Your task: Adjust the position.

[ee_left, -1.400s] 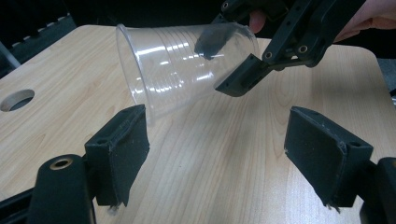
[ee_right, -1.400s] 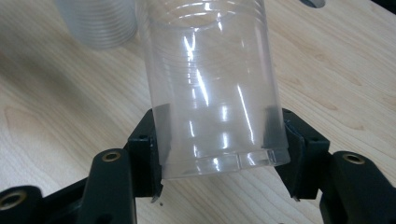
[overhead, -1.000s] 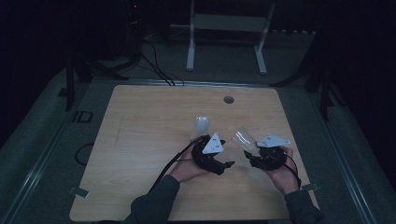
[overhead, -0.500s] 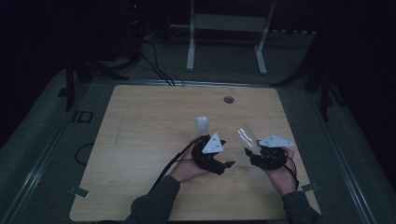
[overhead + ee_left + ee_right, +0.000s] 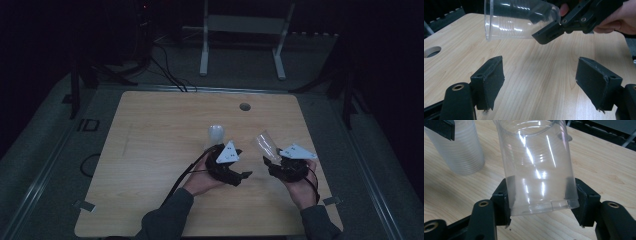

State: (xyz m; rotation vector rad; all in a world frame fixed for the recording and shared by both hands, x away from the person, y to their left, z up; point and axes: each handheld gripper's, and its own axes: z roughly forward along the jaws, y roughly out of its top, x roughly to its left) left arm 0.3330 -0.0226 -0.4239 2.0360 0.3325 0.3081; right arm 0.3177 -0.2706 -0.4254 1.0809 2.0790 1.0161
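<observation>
Both forearms are reaching in over the near edge, hands side by side. The left tool (image 5: 216,150) is resting low with its jaws spread wide and nothing between them. The right tool (image 5: 272,161) is angled up-left, its jaws pinching inward.

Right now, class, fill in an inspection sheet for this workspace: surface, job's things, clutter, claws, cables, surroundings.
Surface: wooden table with a round hole.
Job's things: clear cup, tilted, off the table; frosted cup stack standing on the table.
Clutter: nothing seen.
Claws: right claw shut on the clear cup near its base; left claw open, holding nothing.
Cables: black cable trailing from the left claw.
Surroundings: dark room, white stand behind the table.
</observation>
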